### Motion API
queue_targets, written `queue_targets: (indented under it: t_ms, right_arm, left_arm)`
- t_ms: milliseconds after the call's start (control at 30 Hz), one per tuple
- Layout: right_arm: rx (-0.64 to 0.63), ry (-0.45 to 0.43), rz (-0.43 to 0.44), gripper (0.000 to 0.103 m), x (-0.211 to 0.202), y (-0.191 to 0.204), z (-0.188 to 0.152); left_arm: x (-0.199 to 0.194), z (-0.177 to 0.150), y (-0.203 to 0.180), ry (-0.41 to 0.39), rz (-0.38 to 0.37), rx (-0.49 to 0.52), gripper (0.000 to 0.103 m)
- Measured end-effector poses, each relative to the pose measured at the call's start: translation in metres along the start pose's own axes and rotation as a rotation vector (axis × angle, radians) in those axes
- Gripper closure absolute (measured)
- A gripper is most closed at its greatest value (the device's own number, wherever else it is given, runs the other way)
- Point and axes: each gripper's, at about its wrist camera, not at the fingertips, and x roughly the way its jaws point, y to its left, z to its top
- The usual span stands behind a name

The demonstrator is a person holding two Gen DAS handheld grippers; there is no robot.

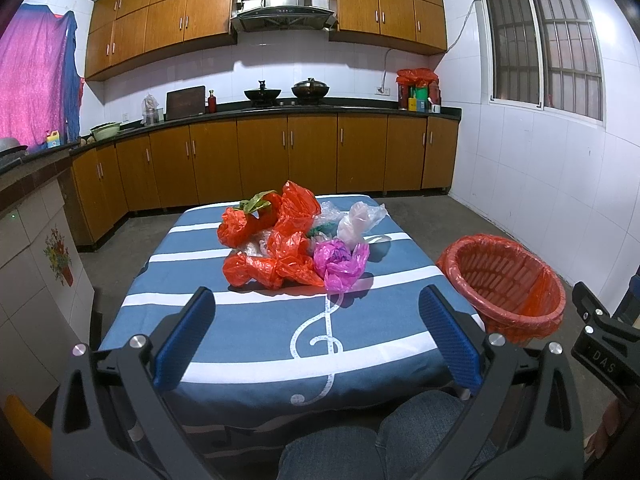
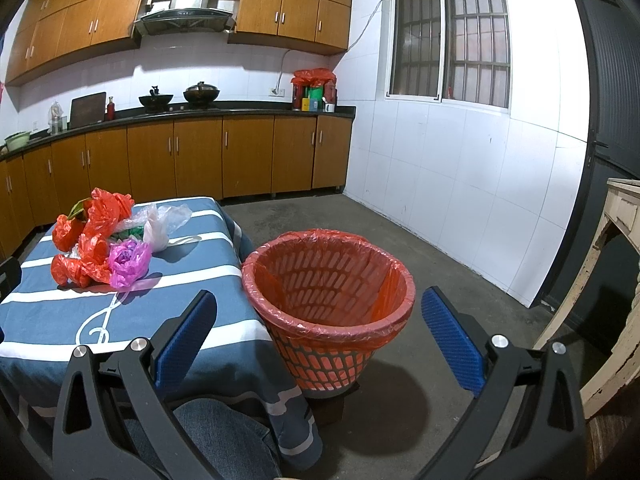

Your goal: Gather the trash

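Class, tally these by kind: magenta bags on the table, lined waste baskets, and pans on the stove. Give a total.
magenta bag: 1
lined waste basket: 1
pans on the stove: 2
Total: 4

Near half of table point(image 1: 248, 332) bare, open approach to bag pile point(image 1: 288, 240) at far centre. Lined basket point(image 2: 332, 308) right of table, mouth unobstructed; floor beyond clear.

"DAS" on right gripper point(image 1: 600, 344)
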Motion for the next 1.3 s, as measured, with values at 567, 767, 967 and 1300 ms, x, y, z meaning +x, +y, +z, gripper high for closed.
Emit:
queue_targets:
  t_ms: [567,767,967,1300]
  right_arm:
    - [-0.001,0.001,0.0,0.002,0.003,0.0,-0.001]
    - [-0.003,0.001,0.0,0.002,0.005,0.0,-0.001]
    - [-0.024,-0.005,0.018,0.002,0.011,0.009,0.005]
    - [-0.092,0.001,0.142,0.002,0.05,0.066,0.03]
  left_arm:
    - [0.0,0.0,0.0,0.004,-0.001,-0.001,0.004]
    - [0.0,-0.002,-0.002,0.008,0.005,-0.007,0.004]
    - [0.013,-0.009,0.012,0.012,0.031,-0.036,0.004]
    - [0.039,-0.008,0.065,0.05,0.142,-0.117,0.004]
